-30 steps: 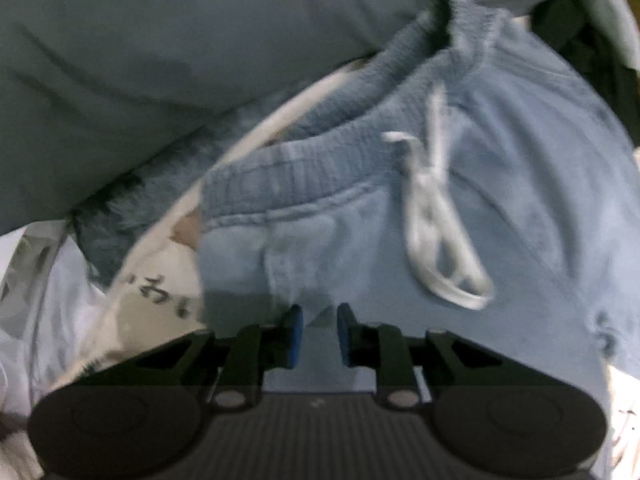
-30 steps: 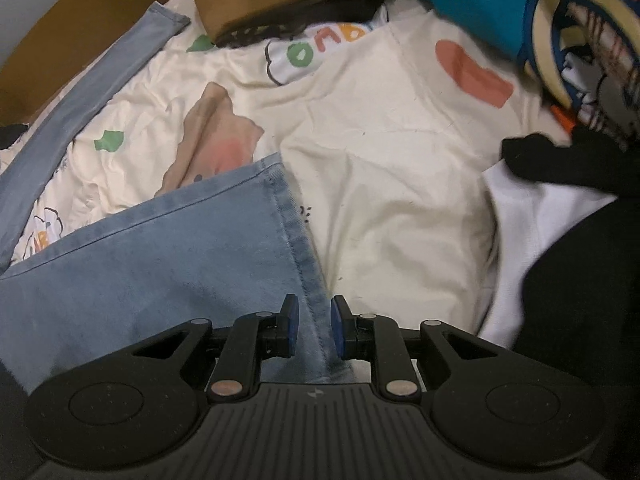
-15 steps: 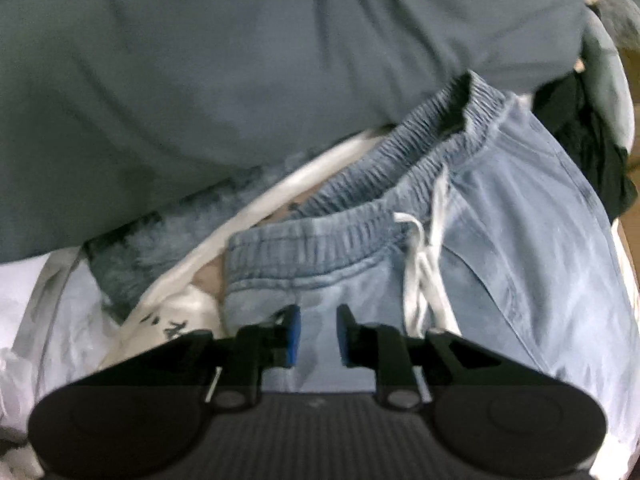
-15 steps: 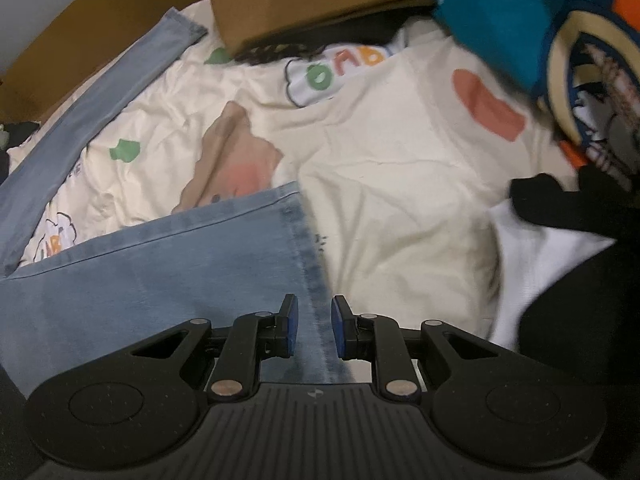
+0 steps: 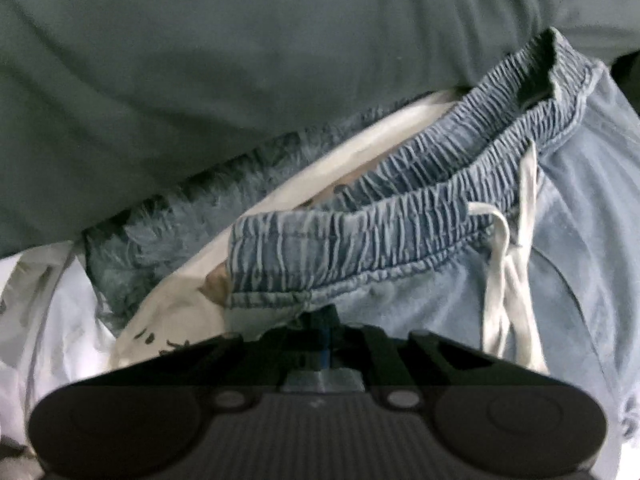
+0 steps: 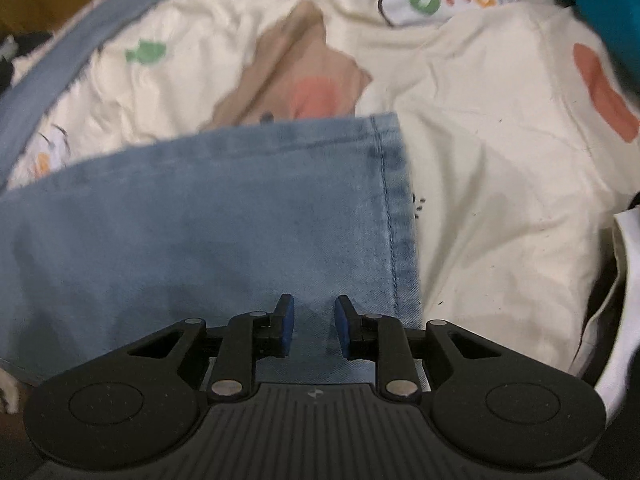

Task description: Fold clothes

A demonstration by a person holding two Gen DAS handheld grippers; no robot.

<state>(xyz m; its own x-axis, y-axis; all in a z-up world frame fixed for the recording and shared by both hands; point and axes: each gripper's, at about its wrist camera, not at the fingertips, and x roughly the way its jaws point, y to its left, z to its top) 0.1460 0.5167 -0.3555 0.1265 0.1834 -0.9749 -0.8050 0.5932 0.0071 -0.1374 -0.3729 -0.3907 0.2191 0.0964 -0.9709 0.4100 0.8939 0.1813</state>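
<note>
Light blue pants with an elastic waistband [image 5: 400, 236] and a white drawstring [image 5: 500, 280] lie across the left wrist view. My left gripper [image 5: 327, 332] points down at the waistband's left corner, its jaws shut with the blue cloth bunched at their tips. In the right wrist view a pant leg [image 6: 220, 216] ends in a stitched hem [image 6: 394, 208]. My right gripper [image 6: 314, 326] hangs just over the leg, left of the hem. Its jaws are opening, and the pads stand apart with denim showing below the gap.
A dark grey-green cloth [image 5: 240, 60] fills the top of the left wrist view, with a fuzzy blue cloth [image 5: 160, 232] and white fabric [image 5: 40, 320] below it. The pant leg rests on a cream printed garment [image 6: 500, 160]. A second denim strip [image 6: 60, 80] and a teal garment [image 6: 600, 0] lie around it.
My left gripper shifted toward the waistband's left corner and its jaws closed on the cloth. My right gripper dropped closer to the pant leg near the hem and its jaws widened.
</note>
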